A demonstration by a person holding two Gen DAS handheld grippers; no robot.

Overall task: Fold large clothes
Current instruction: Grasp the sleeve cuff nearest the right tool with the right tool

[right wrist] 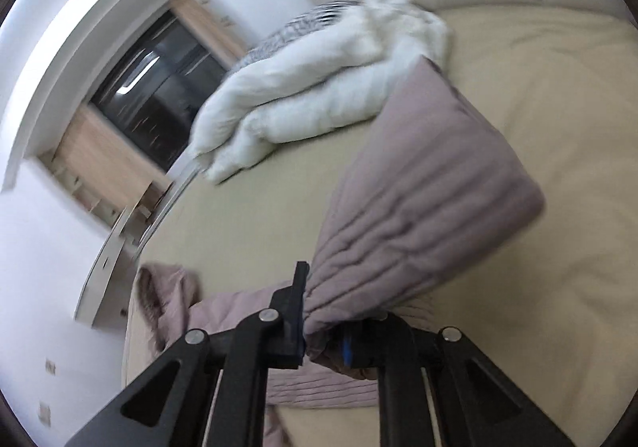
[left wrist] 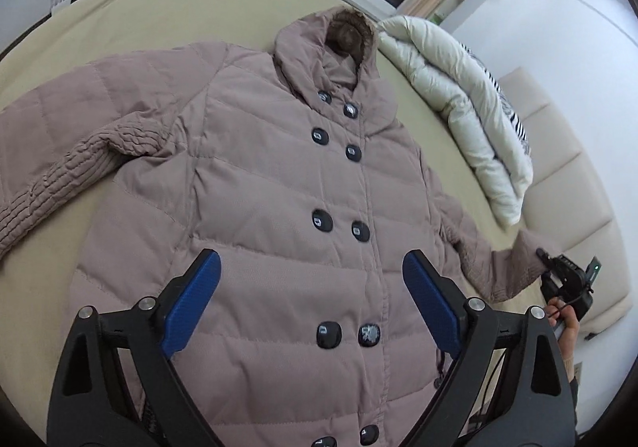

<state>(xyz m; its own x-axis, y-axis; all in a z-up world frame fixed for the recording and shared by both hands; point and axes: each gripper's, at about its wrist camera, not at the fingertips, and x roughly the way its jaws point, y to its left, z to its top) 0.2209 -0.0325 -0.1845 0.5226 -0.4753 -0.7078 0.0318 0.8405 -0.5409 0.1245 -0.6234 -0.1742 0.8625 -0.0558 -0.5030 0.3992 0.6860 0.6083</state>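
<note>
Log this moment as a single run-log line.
stage: sleeve fold start | coat: flat on bed, front up | left gripper: open over coat | right gripper: shut on sleeve cuff

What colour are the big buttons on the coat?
The buttons on the coat are dark, almost black, with shiny centres. The left wrist view shows them best.

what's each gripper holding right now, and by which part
The right gripper is shut on the coat's sleeve near its cuff; the left gripper is open, holding nothing.
</note>
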